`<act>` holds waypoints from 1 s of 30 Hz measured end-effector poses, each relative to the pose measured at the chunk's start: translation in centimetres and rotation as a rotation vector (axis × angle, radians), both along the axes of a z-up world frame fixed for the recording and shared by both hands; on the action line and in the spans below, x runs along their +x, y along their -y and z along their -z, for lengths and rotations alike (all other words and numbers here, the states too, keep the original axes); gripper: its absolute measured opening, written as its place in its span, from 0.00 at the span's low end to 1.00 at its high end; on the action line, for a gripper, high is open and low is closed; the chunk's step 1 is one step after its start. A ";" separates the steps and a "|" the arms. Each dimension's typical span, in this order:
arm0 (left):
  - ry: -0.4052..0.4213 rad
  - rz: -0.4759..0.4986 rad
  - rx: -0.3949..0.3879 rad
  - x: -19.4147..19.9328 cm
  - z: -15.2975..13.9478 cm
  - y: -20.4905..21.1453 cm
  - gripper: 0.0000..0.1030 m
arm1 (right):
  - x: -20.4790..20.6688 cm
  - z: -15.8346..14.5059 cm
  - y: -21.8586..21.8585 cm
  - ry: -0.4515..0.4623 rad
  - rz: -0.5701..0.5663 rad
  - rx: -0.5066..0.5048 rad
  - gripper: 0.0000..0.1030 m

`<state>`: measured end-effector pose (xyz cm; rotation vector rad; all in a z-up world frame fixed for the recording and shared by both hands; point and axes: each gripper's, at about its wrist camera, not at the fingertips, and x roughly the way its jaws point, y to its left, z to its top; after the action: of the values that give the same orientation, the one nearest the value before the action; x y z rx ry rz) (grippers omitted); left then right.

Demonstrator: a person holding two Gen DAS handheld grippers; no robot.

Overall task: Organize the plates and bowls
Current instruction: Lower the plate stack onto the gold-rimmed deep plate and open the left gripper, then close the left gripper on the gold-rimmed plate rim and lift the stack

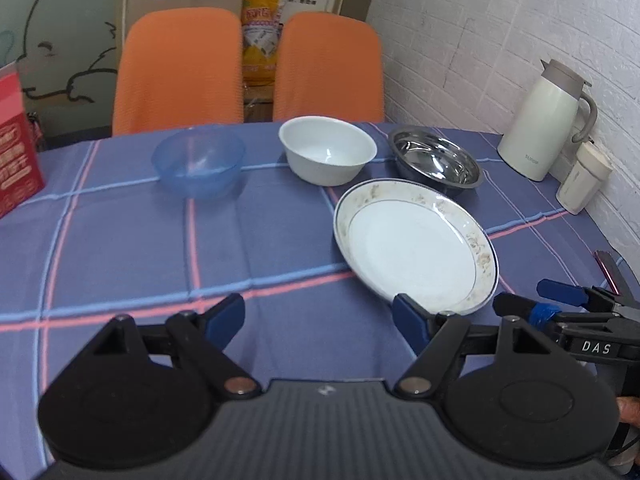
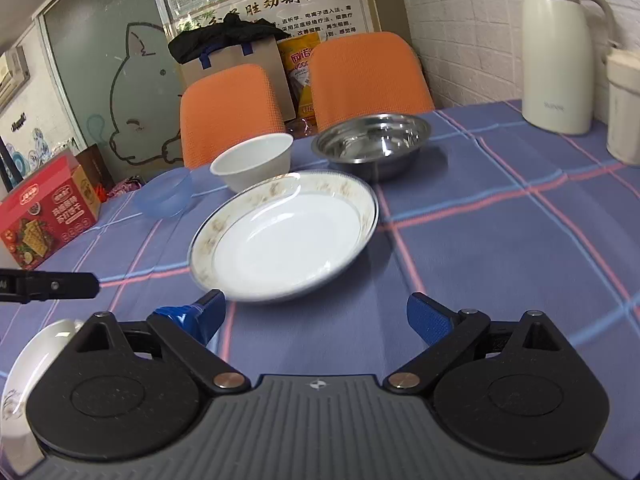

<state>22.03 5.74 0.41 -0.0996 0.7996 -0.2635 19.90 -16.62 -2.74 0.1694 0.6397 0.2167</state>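
A white plate with a floral rim (image 1: pixel 416 246) (image 2: pixel 286 236) lies on the blue checked tablecloth. Behind it stand a white bowl (image 1: pixel 327 149) (image 2: pixel 254 160), a steel bowl (image 1: pixel 436 160) (image 2: pixel 372 142) and a clear blue plastic bowl (image 1: pixel 199 161) (image 2: pixel 164 194). My left gripper (image 1: pixel 318 320) is open and empty, just left of the plate's near edge. My right gripper (image 2: pixel 316 316) is open and empty, just in front of the plate; it also shows in the left wrist view (image 1: pixel 532 300). A second white plate (image 2: pixel 32 364) shows at the lower left, partly hidden.
A cream thermos jug (image 1: pixel 548 120) (image 2: pixel 558 48) and a small cream canister (image 1: pixel 584 178) (image 2: pixel 624 108) stand by the brick wall at right. A red snack box (image 1: pixel 16 140) (image 2: pixel 44 212) sits at left. Two orange chairs (image 1: pixel 248 68) (image 2: pixel 300 92) stand behind the table.
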 end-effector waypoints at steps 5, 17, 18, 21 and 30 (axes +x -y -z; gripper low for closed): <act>-0.090 0.073 -0.033 6.5 1.6 3.1 0.73 | 4.6 0.2 0.3 -0.028 -0.037 -0.052 0.83; -0.139 0.073 0.012 11.3 3.9 5.8 0.71 | 8.3 1.7 -0.5 -0.086 -0.083 -0.068 0.83; -0.142 0.073 0.012 11.6 4.0 5.9 0.70 | 8.4 1.8 -0.6 -0.087 -0.085 -0.069 0.83; -0.149 0.073 0.018 11.9 4.5 6.2 0.70 | 8.7 2.0 -1.0 -0.098 -0.094 -0.067 0.83; -0.118 0.066 0.051 11.7 5.1 6.9 0.67 | 8.3 2.5 -2.6 -0.073 -0.112 -0.129 0.84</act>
<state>33.70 -1.12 -4.64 -0.0407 0.9279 -0.3014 28.22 -14.05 -5.19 0.0170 0.7348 0.2768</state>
